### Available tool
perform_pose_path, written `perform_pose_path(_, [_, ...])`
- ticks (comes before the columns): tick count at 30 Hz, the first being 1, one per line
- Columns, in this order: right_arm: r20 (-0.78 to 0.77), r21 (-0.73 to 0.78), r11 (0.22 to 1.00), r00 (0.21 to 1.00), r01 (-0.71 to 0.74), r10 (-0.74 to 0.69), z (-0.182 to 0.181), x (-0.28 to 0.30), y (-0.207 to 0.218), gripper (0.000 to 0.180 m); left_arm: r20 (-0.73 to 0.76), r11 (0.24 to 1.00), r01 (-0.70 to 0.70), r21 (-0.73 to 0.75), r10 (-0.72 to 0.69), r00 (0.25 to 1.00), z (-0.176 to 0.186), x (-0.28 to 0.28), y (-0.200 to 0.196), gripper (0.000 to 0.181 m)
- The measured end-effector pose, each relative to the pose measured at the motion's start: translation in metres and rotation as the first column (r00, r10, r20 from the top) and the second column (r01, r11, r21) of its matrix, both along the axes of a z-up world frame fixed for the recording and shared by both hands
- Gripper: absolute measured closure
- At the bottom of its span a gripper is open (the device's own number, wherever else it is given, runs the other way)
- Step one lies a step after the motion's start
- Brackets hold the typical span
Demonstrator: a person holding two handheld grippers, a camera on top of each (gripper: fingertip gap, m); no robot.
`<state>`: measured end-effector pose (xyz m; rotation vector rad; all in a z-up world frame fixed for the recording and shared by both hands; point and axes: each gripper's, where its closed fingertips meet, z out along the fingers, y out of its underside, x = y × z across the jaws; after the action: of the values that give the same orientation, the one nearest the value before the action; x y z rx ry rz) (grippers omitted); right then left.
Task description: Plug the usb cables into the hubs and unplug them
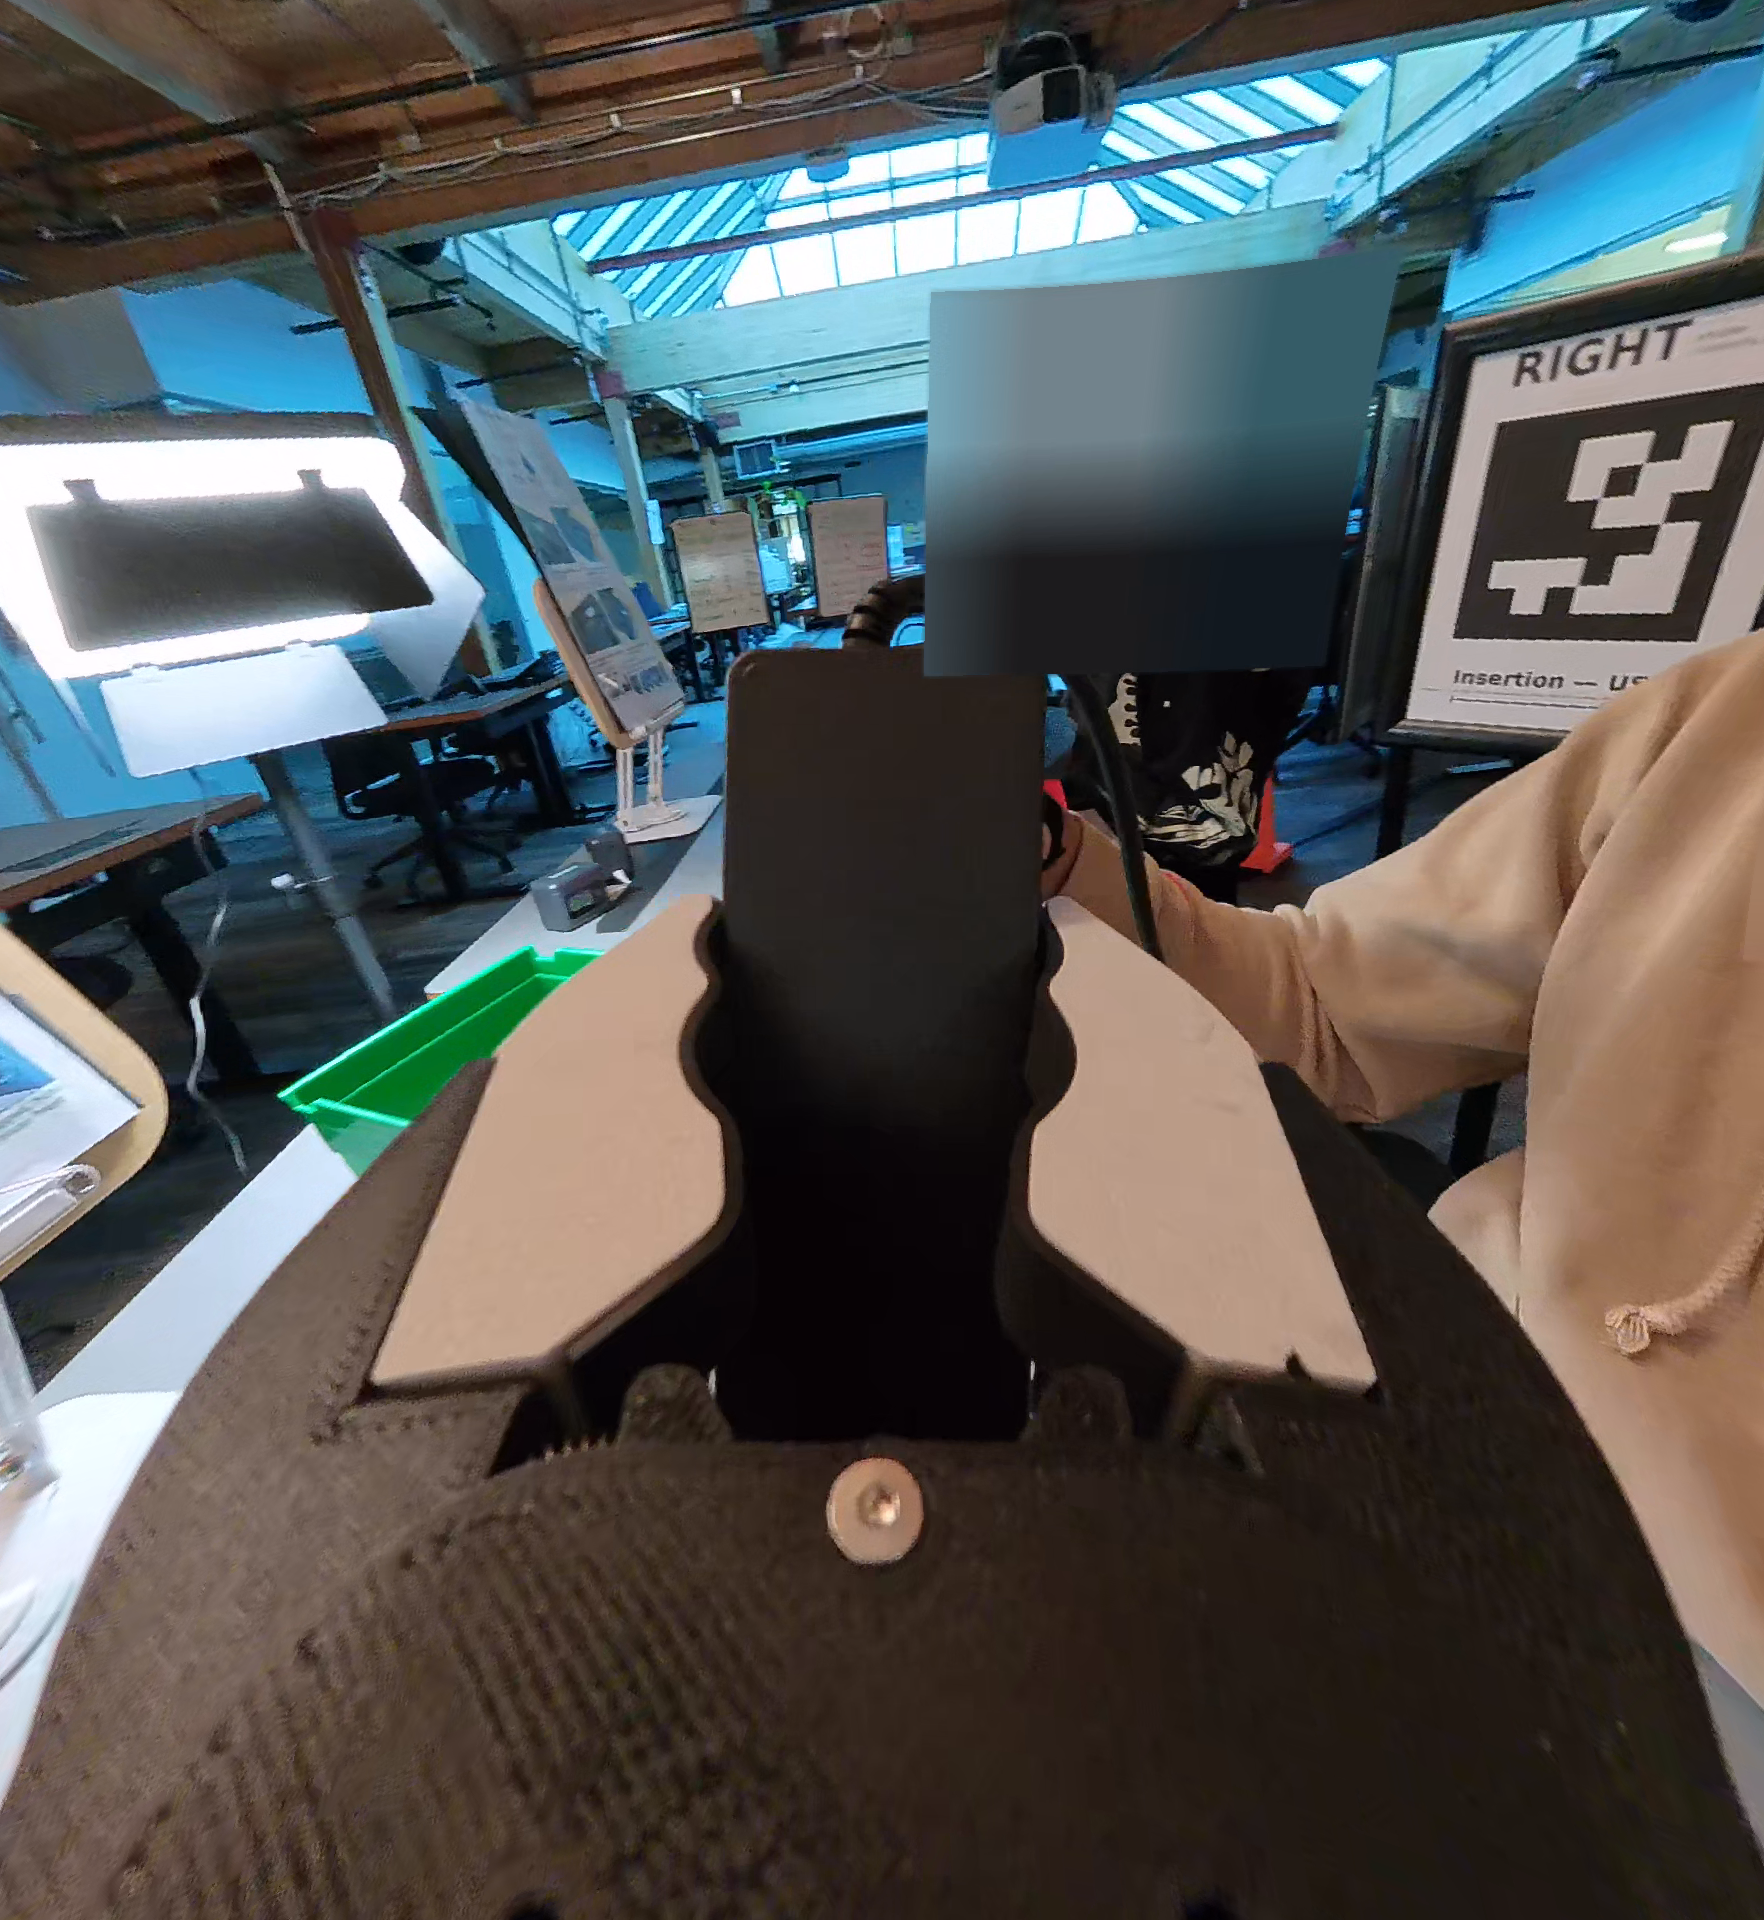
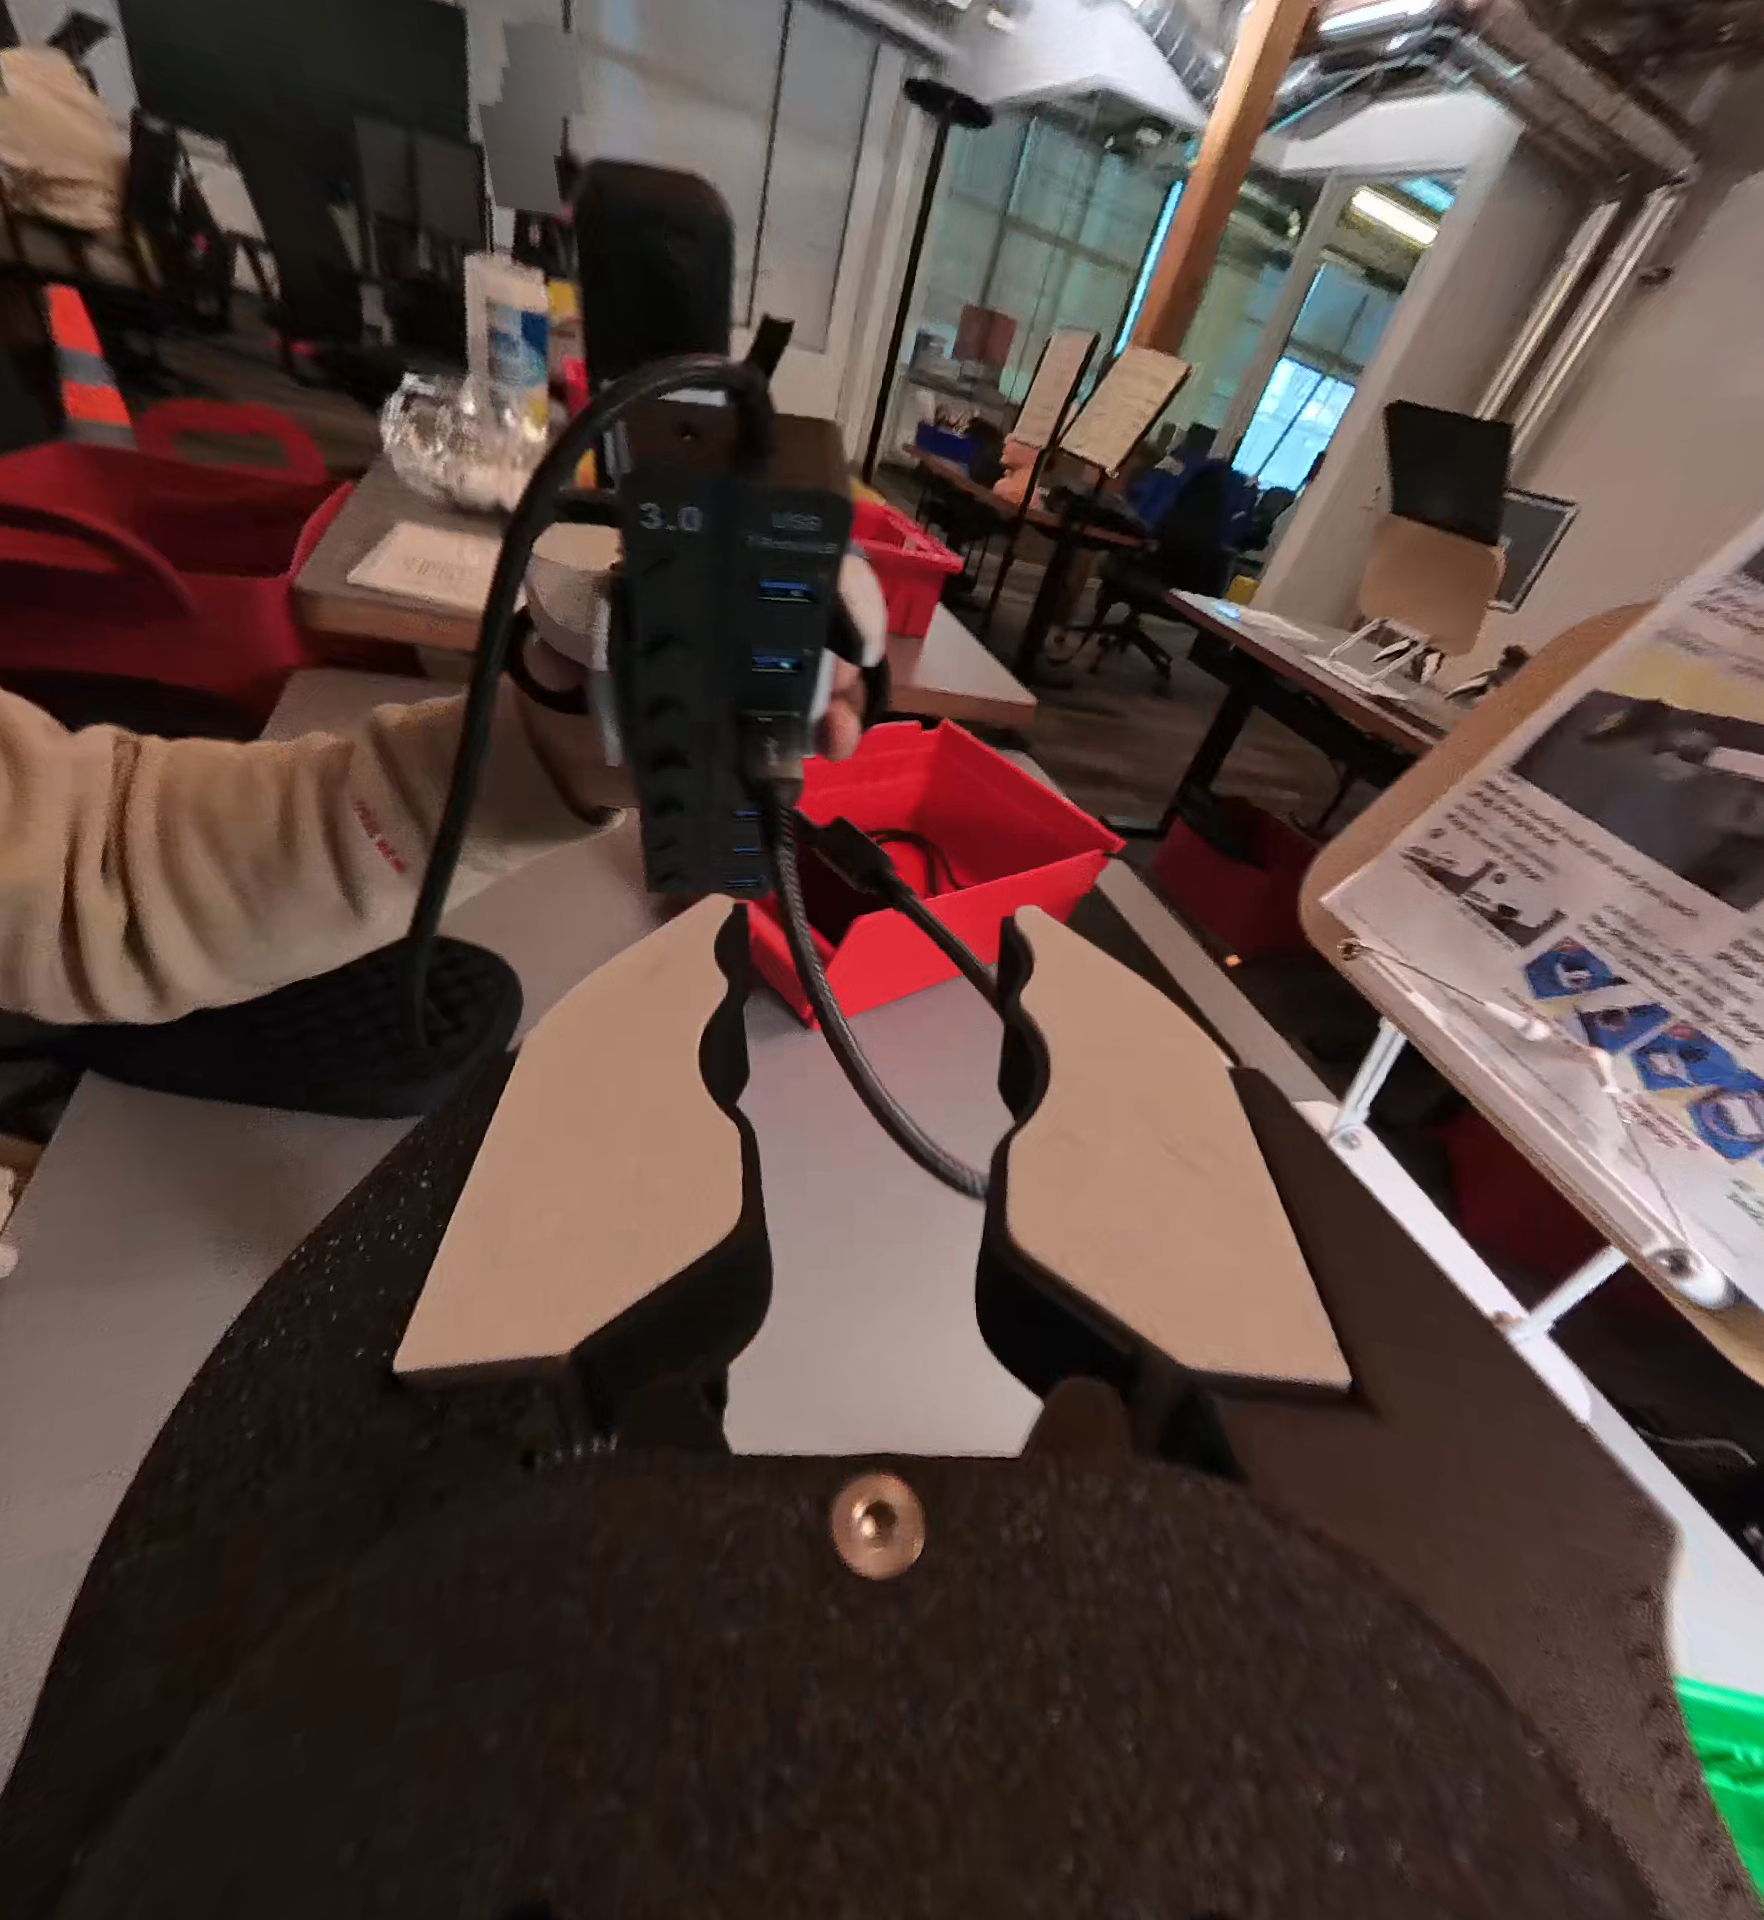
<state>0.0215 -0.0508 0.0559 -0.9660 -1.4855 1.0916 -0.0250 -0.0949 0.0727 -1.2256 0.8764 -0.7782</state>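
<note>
My left gripper (image 1: 878, 925) is shut on a black USB hub (image 1: 878, 831) and holds it upright; only its plain back shows in that view. In the right wrist view the hub (image 2: 722, 665) faces me with blue ports, gripped by the left gripper (image 2: 722, 623) farther off. A black braided USB cable (image 2: 826, 997) is plugged into a middle port. It loops down between my right gripper's fingers and passes behind the right finger (image 2: 1117, 1143). Its other connector (image 2: 852, 852) hangs free. My right gripper (image 2: 873, 920) is open and empty, just below the hub.
A red bin (image 2: 1023, 821) with black cables stands behind the hub on the white table (image 2: 182, 1247). The hub's thick lead (image 2: 473, 727) arcs down to the left. A clipboard on a stand (image 2: 1584, 935) is at the right. A green bin (image 1: 421, 1060) and a beige sleeve (image 1: 1480, 935) are close.
</note>
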Motion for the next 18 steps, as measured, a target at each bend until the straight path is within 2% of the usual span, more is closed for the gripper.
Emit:
perform_pose_path(3, [0.074,0.028,0.999,0.997,-0.032,0.03,-0.017,-0.014,-0.02,0.135,-0.003,0.998,0.056,0.01,-0.056,0.998,-0.01,0.017,0.001,0.126])
perform_pose_path(8, [0.189,0.078,0.997,0.982,-0.026,0.011,-0.048,-0.032,-0.027,0.139,-0.047,0.995,0.1,0.01,-0.1,0.994,-0.029,0.039,0.004,0.126])
perform_pose_path(18, [0.229,0.08,0.996,0.973,-0.047,0.027,-0.06,-0.036,-0.032,0.159,-0.115,0.995,0.095,0.022,-0.092,0.989,-0.044,0.05,0.007,0.126])
